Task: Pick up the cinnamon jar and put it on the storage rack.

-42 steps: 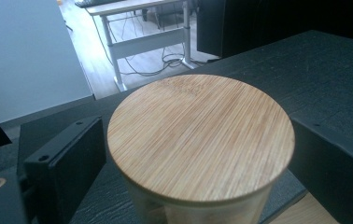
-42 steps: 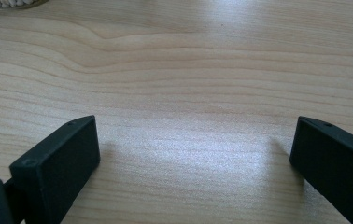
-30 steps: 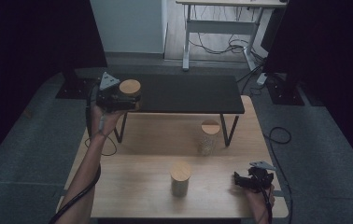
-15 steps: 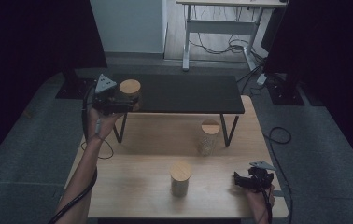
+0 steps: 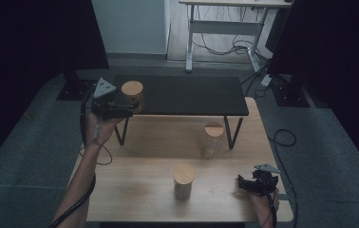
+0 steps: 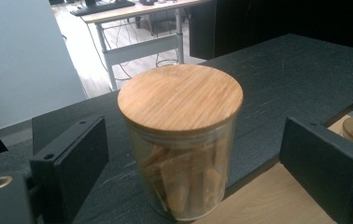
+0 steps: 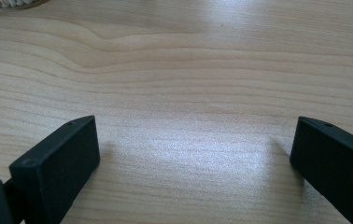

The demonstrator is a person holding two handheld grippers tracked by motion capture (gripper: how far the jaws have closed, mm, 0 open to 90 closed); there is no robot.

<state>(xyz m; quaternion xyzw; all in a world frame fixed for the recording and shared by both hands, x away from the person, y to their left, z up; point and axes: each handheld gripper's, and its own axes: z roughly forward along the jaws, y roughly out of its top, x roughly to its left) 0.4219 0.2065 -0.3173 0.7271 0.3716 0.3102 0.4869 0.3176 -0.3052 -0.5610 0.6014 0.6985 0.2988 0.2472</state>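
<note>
Pale wooden surface (image 5: pixel 135 190) is sitting in a dim room, carrying a low black shelf (image 5: pixel 192 95). Lidded jar (image 6: pixel 181 140) is standing at the shelf's edge between the left gripper (image 6: pixel 191 158) pads; jaws are standing apart, gaps showing both sides; right gripper (image 7: pixel 191 158) is resting open over bare wood.

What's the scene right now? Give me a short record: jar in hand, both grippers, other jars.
work jar: glass jar with bamboo lid, standing on the black shelf, at its left front edge
left gripper: jaws either side of that jar, gaps visible, not clamped
right gripper: open, resting low over the wooden table, nothing between jaws
other jars: front jar; jar under shelf
</note>
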